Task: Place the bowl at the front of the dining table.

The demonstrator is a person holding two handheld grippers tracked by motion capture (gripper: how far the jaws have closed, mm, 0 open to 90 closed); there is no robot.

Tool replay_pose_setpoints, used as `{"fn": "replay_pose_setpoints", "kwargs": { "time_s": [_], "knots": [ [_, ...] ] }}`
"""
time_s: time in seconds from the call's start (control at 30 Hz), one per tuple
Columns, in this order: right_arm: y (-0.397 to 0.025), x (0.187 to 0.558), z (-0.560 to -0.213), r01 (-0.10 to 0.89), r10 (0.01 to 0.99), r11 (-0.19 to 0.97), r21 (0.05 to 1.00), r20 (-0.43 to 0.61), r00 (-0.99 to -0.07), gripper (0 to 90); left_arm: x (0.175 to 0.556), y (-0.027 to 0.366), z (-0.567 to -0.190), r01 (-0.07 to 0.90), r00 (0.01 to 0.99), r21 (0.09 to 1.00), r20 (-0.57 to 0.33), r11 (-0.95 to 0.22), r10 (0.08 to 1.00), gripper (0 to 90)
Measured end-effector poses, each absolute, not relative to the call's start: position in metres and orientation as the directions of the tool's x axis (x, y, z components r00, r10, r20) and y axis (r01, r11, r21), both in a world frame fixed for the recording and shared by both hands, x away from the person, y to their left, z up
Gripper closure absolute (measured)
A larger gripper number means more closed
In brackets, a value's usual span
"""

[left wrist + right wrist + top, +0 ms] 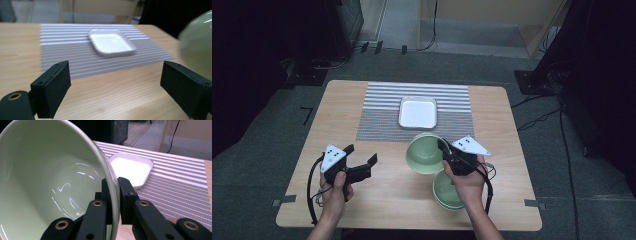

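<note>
Two hand-held grippers — one idle, one clamped

Left gripper [360,160] at 7 o'clock, jaws spread wide; right gripper [443,146] at 5 o'clock — jaws pinched on a rim.

The tabletop [362,200] is pale wood with a fine grain, and on it lies a placemat [382,112] striped grey and white across its far half and finely dotted grey nearer the person. A plain white square dish [418,112] sits on the placemat, while the tilted bowl [424,154] and the bowl [447,192] under the hand are both glossy pale green. Both tools, the left tool [362,159] and the right tool [443,149], are black with light grey top plates.
</note>
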State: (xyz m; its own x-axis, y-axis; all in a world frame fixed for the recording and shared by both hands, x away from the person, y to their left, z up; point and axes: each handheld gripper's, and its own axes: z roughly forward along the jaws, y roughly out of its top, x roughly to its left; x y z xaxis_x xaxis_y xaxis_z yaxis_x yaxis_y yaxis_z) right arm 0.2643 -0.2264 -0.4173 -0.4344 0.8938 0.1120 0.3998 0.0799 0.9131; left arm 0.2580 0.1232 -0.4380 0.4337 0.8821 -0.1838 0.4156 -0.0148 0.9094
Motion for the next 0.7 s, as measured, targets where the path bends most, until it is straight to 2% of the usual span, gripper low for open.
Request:
{"fn": "replay_pose_setpoints", "kwargs": {
  "time_s": [0.33,0.53,0.7],
  "knots": [
    [-0.234,0.267,-0.416,0.401,0.889,0.052,0.915,0.141,-0.436,85.0,0.281,0.156,-0.483,0.526,0.225,0.851,-0.144,0.004,0.964,9.6],
    [-0.235,0.269,-0.415,0.375,0.876,0.058,0.925,0.133,-0.464,84.9,0.290,0.156,-0.506,0.600,0.220,0.796,-0.069,-0.079,0.973,9.6],
    [-0.235,0.272,-0.414,0.357,0.872,0.075,0.931,0.112,-0.476,84.9,0.293,0.154,-0.515,0.624,0.232,0.773,-0.038,-0.119,0.972,9.6]
  ]
}}
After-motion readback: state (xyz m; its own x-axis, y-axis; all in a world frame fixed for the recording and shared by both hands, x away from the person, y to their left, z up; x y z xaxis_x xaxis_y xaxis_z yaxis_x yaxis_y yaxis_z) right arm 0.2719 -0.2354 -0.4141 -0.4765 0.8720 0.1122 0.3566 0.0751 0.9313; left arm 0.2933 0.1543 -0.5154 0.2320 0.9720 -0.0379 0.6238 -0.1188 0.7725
